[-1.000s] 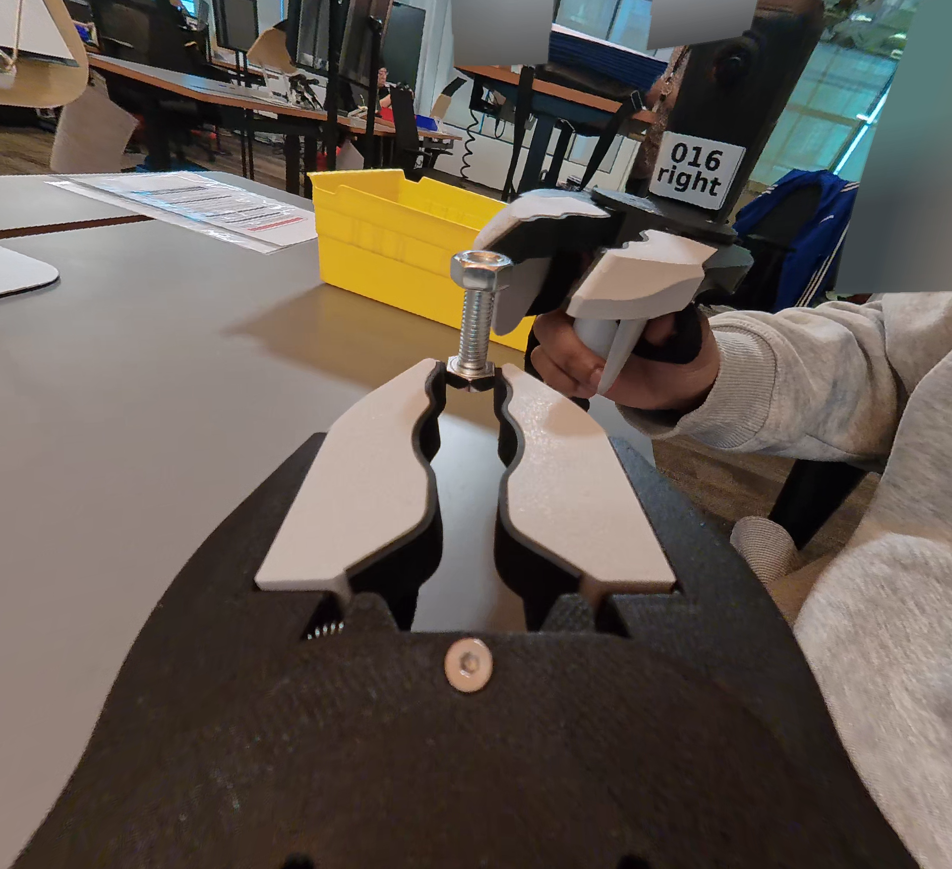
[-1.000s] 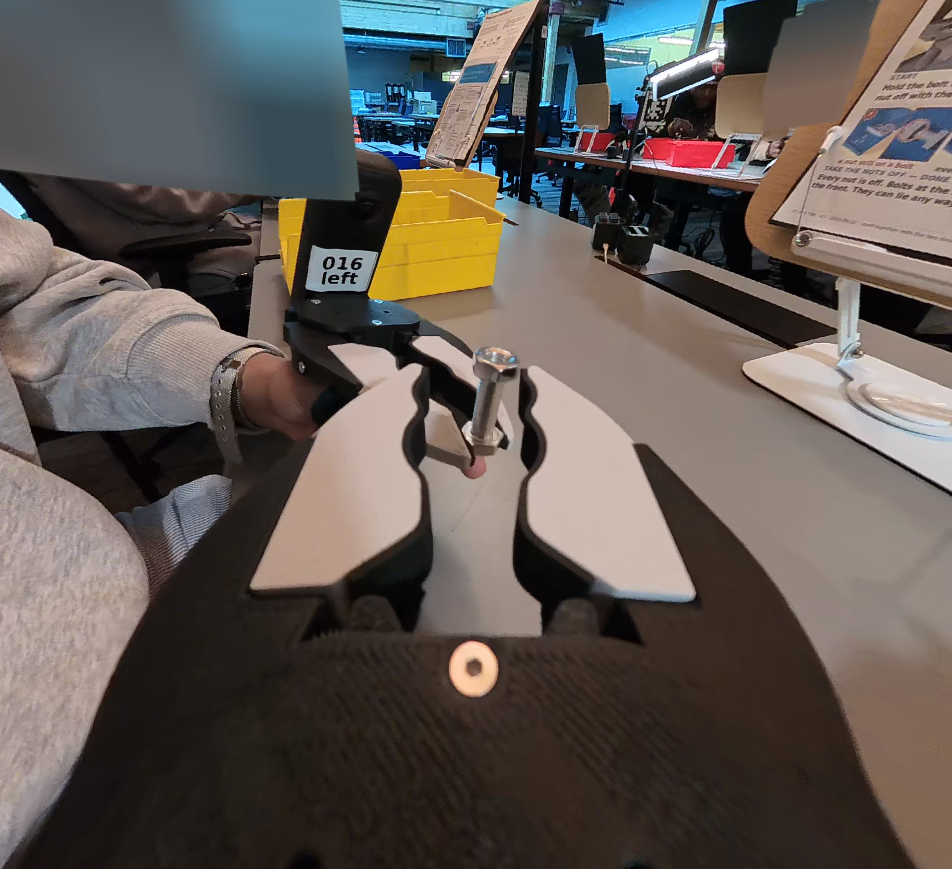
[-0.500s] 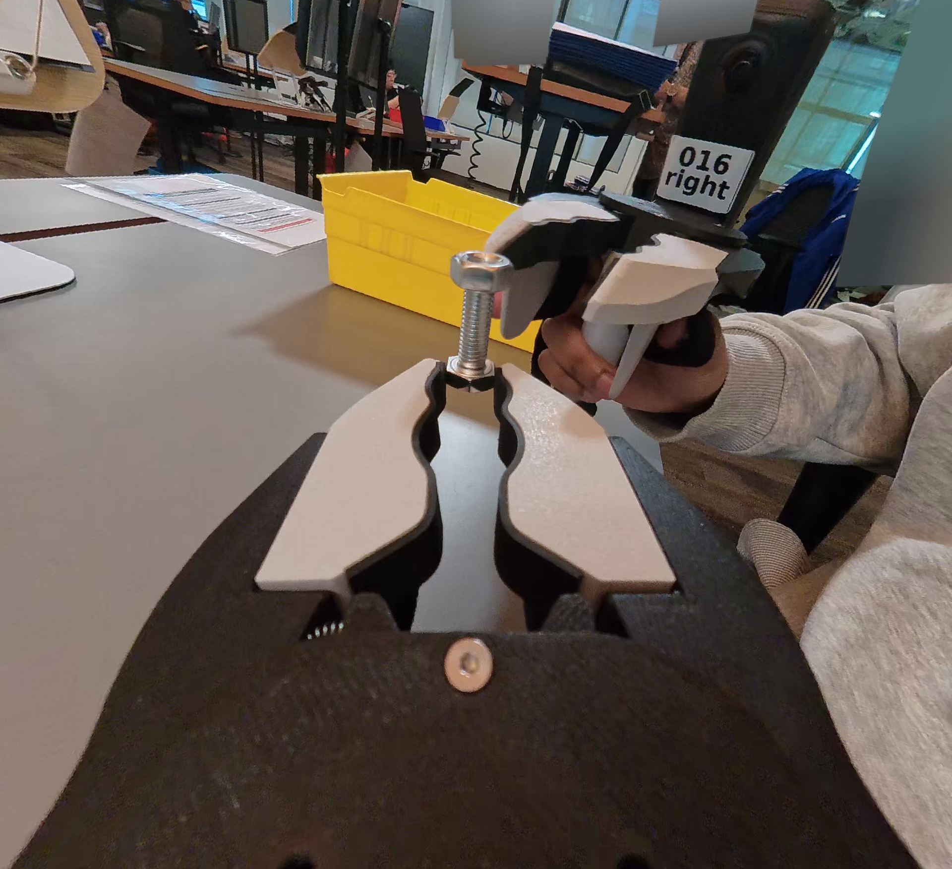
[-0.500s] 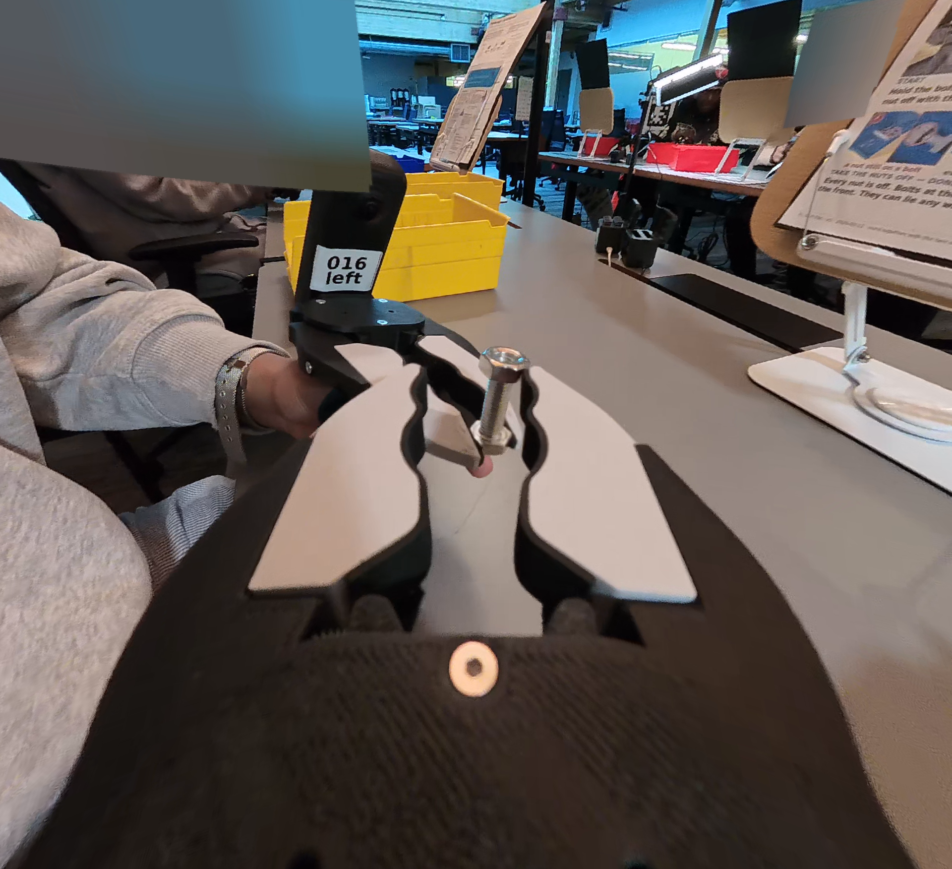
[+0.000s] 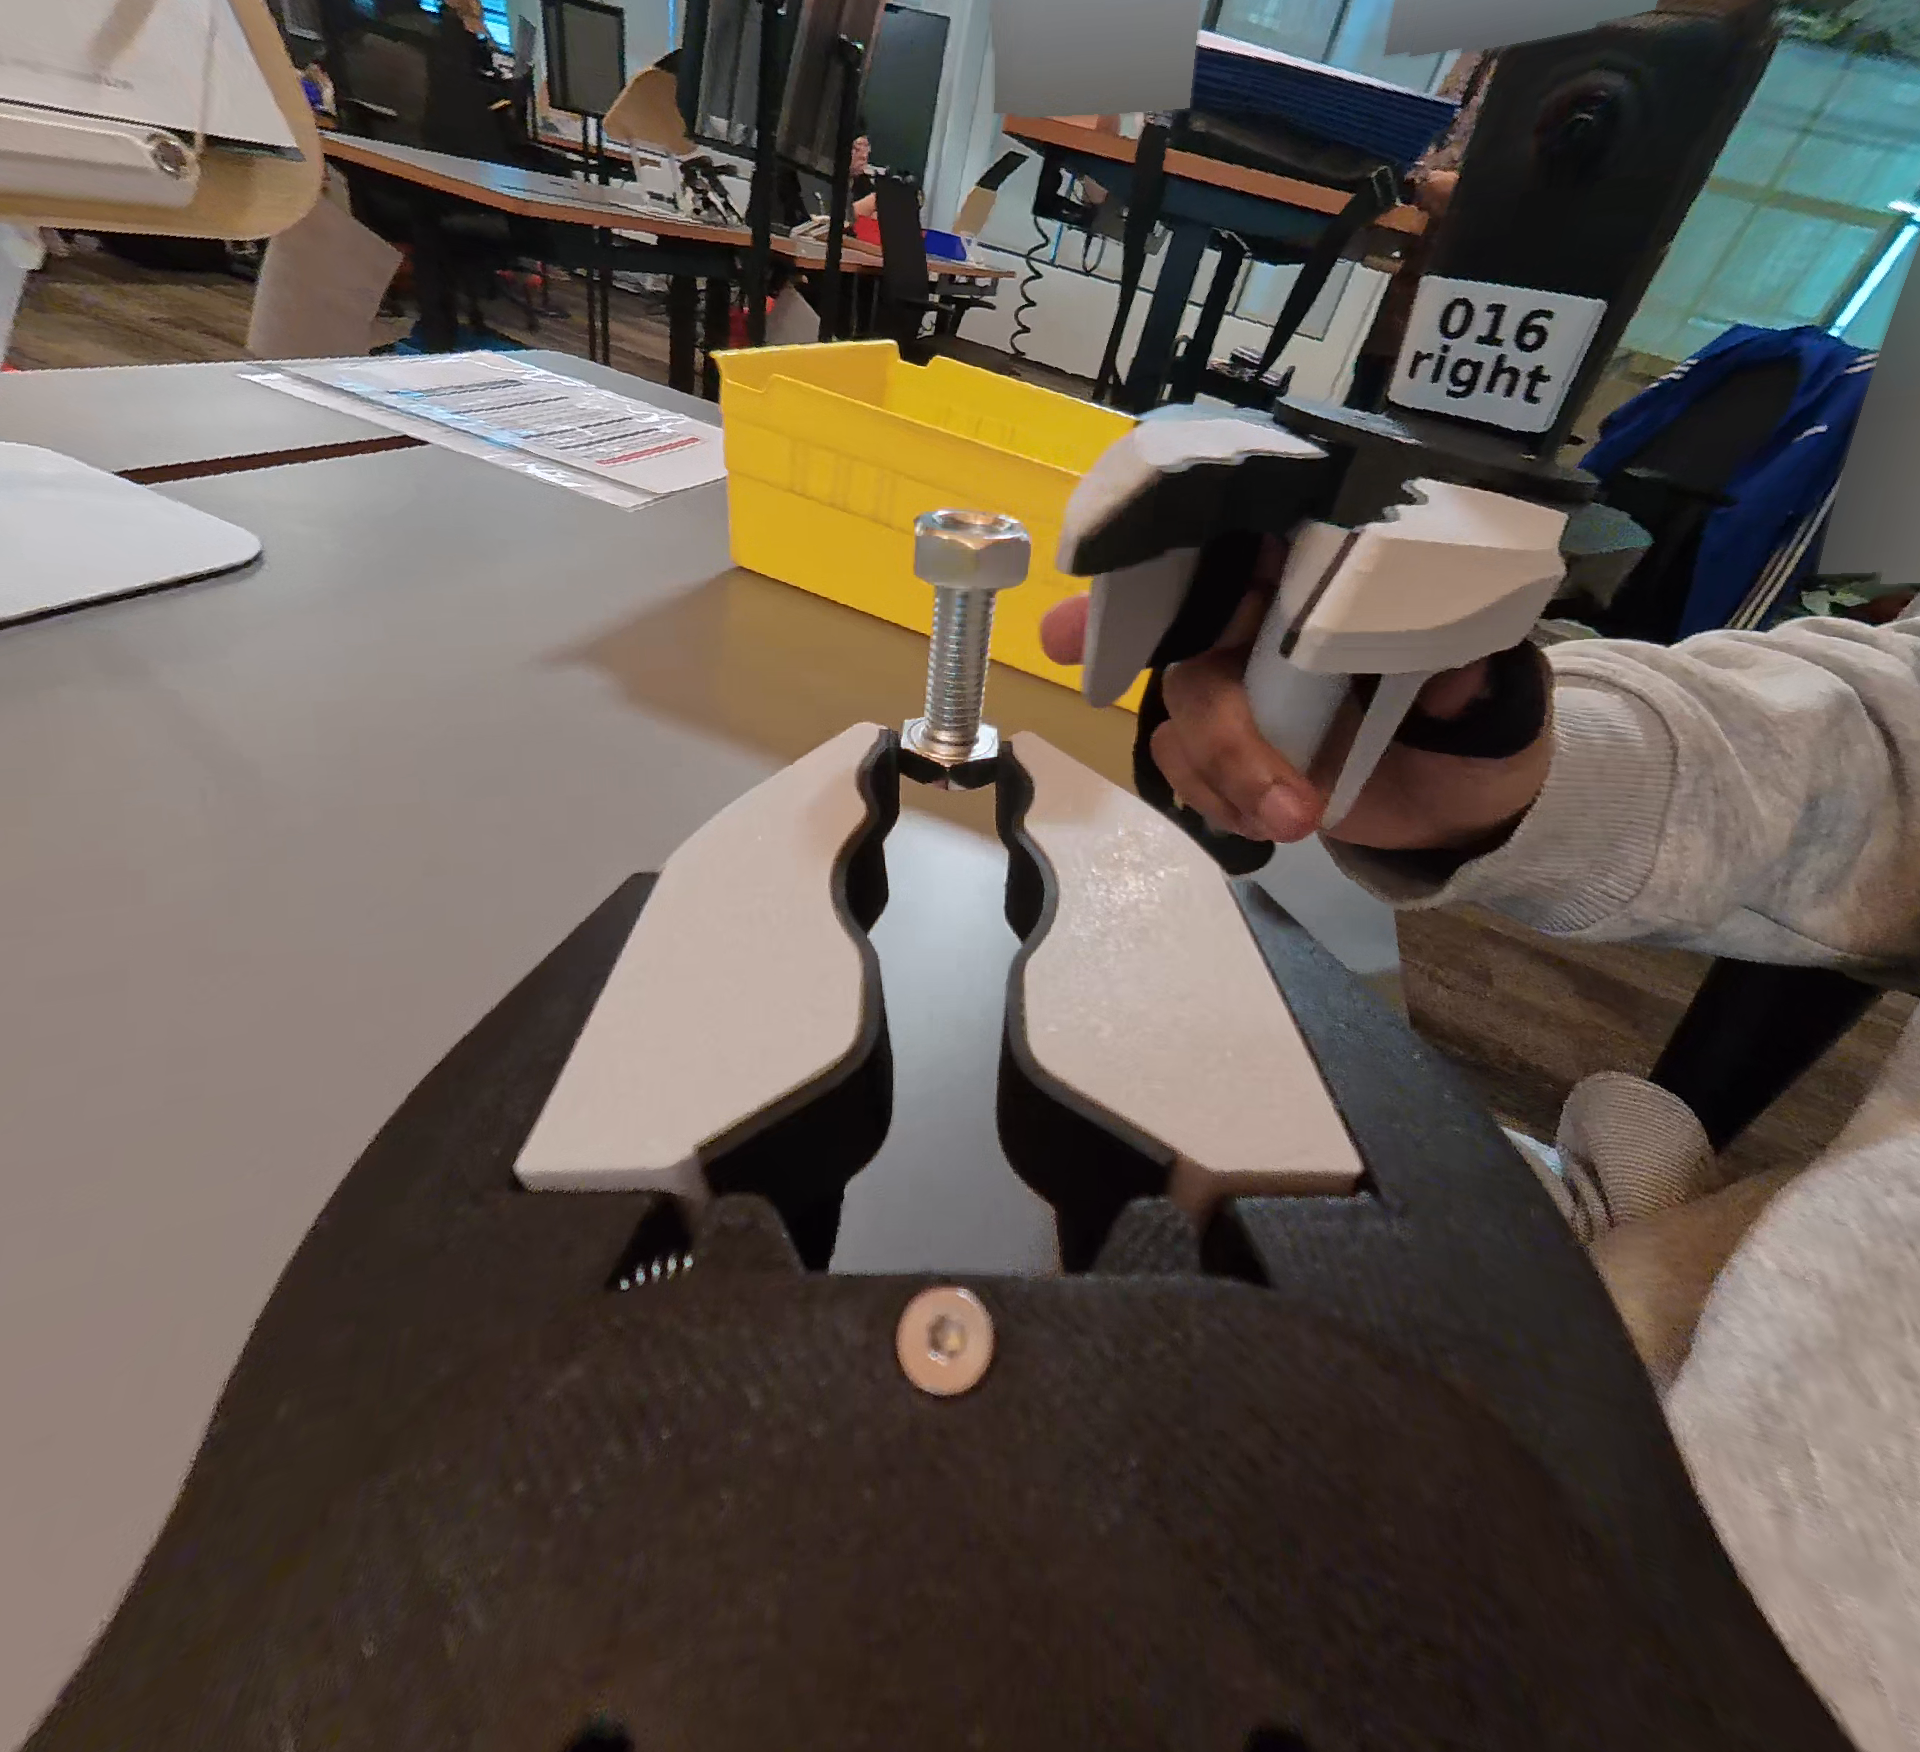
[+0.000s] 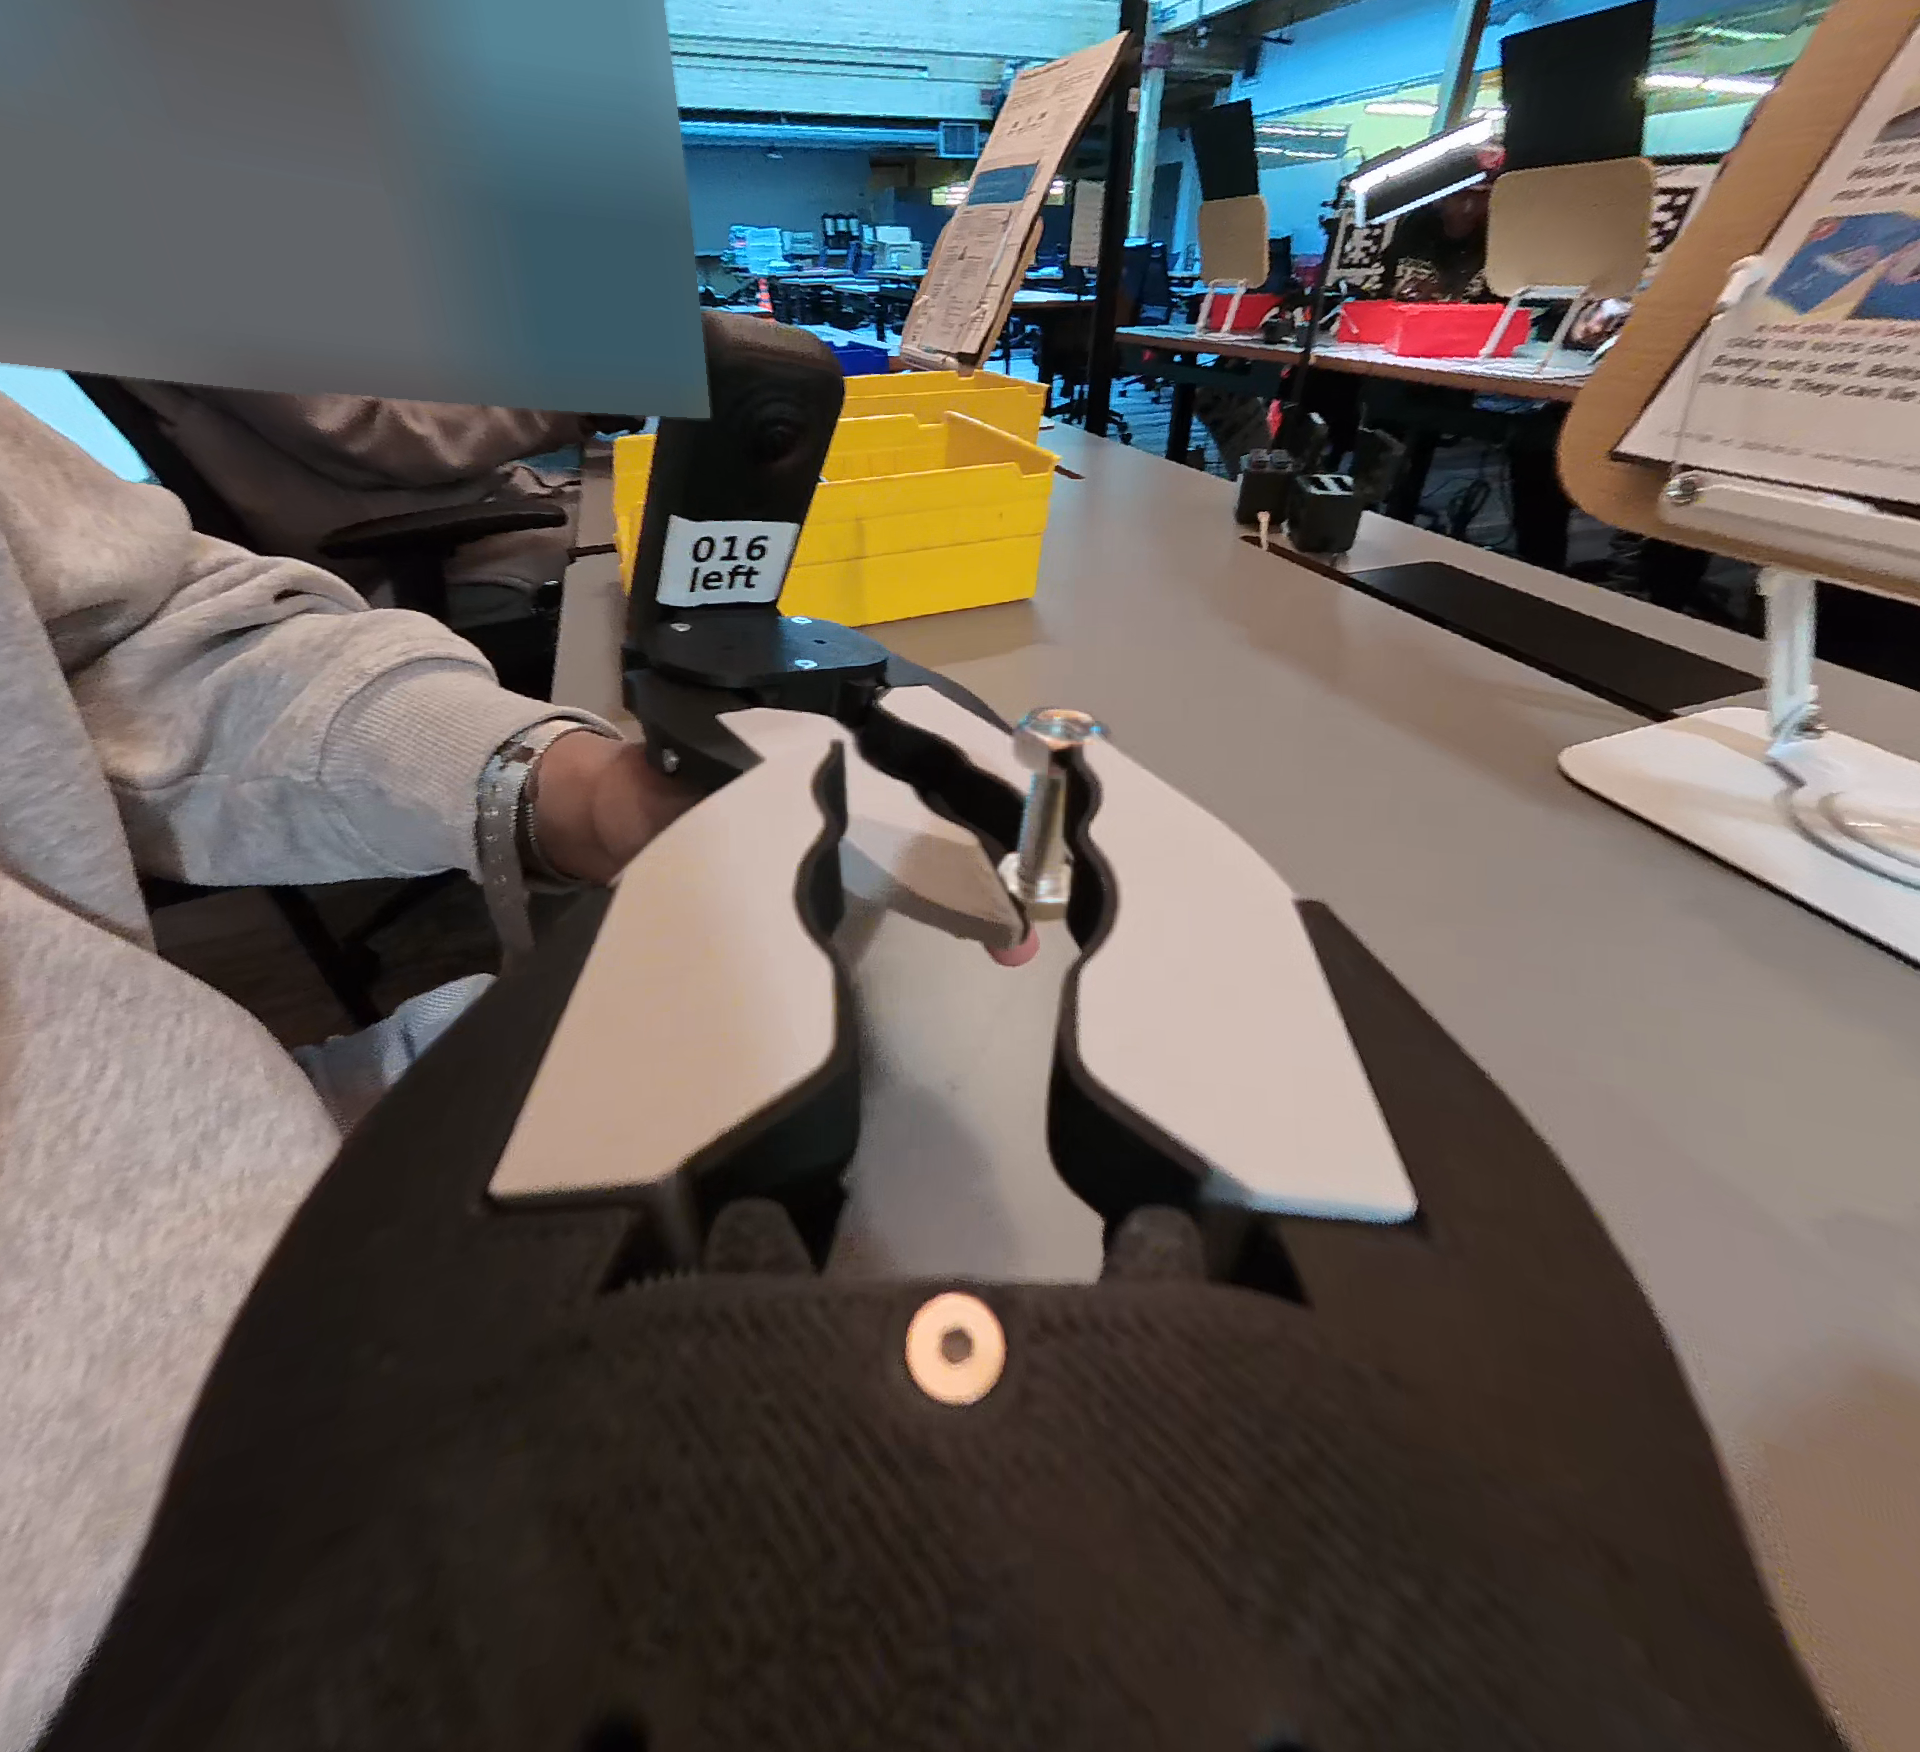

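Observation:
A silver bolt (image 5: pixel 964 632) stands upright, head up, with a nut (image 5: pixel 948 755) at its lower end. My left gripper (image 5: pixel 948 762) is shut on the nut and holds the bolt above the grey table (image 5: pixel 364 715). My right gripper (image 5: pixel 1216 663) is open and sits just right of the bolt head, with a small gap. In the right wrist view the bolt (image 6: pixel 1049 798) stands between the fingers of the right gripper (image 6: pixel 956 767), close to the right finger (image 6: pixel 1195 923). The left gripper (image 6: pixel 1023 902) comes in from the left. Whether the right finger touches the bolt cannot be told.
A yellow bin (image 5: pixel 883 455) stands behind the bolt near the table's edge and also shows in the right wrist view (image 6: pixel 914 518). A document stand (image 6: pixel 1766 352) on a white base (image 6: pixel 1714 798) is at the right. A laminated sheet (image 5: pixel 499 414) lies farther back. The gap from one gripper's tips to the other's is roughly 5 cm.
My right gripper has opened wider and drawn a little away from the bolt head, so the bolt now sits nearer its right finger. The left gripper still holds the nut.

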Demonstrator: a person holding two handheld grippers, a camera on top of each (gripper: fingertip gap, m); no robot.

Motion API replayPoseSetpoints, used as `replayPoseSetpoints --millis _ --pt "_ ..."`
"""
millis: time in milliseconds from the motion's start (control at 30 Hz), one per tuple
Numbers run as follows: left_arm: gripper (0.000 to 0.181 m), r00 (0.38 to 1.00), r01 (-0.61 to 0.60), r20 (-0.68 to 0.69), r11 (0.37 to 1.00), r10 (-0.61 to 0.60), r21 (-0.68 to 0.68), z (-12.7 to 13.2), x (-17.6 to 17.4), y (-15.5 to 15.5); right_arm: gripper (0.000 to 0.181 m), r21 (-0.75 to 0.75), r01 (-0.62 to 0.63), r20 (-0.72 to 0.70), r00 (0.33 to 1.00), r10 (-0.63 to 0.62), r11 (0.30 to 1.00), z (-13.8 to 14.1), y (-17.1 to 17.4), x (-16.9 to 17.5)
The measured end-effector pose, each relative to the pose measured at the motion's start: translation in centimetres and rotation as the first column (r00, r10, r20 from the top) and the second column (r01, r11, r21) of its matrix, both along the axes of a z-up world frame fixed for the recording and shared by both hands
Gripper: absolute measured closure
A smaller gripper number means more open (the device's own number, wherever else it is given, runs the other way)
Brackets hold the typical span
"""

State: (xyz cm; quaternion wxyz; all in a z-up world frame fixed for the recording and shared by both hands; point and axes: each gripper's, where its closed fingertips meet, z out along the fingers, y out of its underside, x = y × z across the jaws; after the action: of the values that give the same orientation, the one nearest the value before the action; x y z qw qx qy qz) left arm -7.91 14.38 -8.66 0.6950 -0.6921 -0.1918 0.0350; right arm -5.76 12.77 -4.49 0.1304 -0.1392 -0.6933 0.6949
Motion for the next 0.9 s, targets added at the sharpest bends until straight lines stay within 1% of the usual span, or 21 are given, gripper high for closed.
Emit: replayPoseSetpoints --millis 67,167,233,367,533,567,600,667,733,833,900 --pt "0.163 1.0 -0.017 0.004 1.0 0.017 -0.002 0.0 -0.3 -0.2 0.149 -0.001 -0.023 0.012 1.0 0.023 1.0 0.0 -0.1 0.4" --pt "0.163 0.999 -0.041 -0.012 0.999 0.041 -0.024 -0.2 -0.5 -0.2 0.15 0.007 -0.004 0.0 1.0 0.004 1.0 -0.2 0.1 0.1" --pt "0.163 0.999 -0.042 -0.032 0.998 0.041 -0.043 -0.3 -0.4 -0.1 0.146 0.007 0.023 -0.01 1.0 -0.023 1.0 -0.3 0.3 -0.4" --pt "0.163 0.999 -0.035 -0.043 0.998 0.033 -0.051 -0.3 -0.1 0.1 0.13 -0.008 0.086 -0.032 0.996 -0.086 0.996 -0.2 0.7 -1.4" --pt "0.163 0.998 -0.061 -0.014 0.997 0.061 -0.048 -0.5 -0.8 -0.2 0.132 0.007 -0.004 0.012 1.0 0.003 1.0 -0.8 -0.4 -0.2" --pt "0.163 0.998 -0.065 -0.01 0.997 0.065 -0.046 -0.5 -0.8 -0.3 0.138 0.016 -0.023 0.01 1.0 0.023 1.0 -0.9 -0.6 0.2" --pt "0.163 0.998 -0.067 -0.011 0.997 0.066 -0.047 -0.5 -0.9 -0.3 0.143 0.03 -0.032 0.009 0.999 0.032 0.999 -1.0 -0.7 0.4" --pt "0.163 0.998 -0.068 -0.02 0.996 0.067 -0.052 -0.5 -0.8 -0.3 0.143 0.051 -0.015 -0.01 1.0 0.015 0.999 -1.2 -0.7 0.2" --pt "0.163 0.998 -0.063 -0.025 0.997 0.062 -0.051 -0.5 -0.6 -0.2 0.137 0.038 0.025 -0.04 0.999 -0.024 0.999 -0.9 -0.4 -0.2" --pt "0.163 0.998 -0.058 -0.026 0.997 0.057 -0.05 -0.5 -0.5 -0.1 0.119 -0.01 0.093 -0.07 0.993 -0.093 0.996 -0.2 0.1 -1.1" --pt "0.163 0.998 -0.063 -0.022 0.997 0.062 -0.049 -0.5 -0.6 -0.1 0.115 -0.034 0.106 -0.084 0.991 -0.108 0.994 0.1 0.2 -1.4"
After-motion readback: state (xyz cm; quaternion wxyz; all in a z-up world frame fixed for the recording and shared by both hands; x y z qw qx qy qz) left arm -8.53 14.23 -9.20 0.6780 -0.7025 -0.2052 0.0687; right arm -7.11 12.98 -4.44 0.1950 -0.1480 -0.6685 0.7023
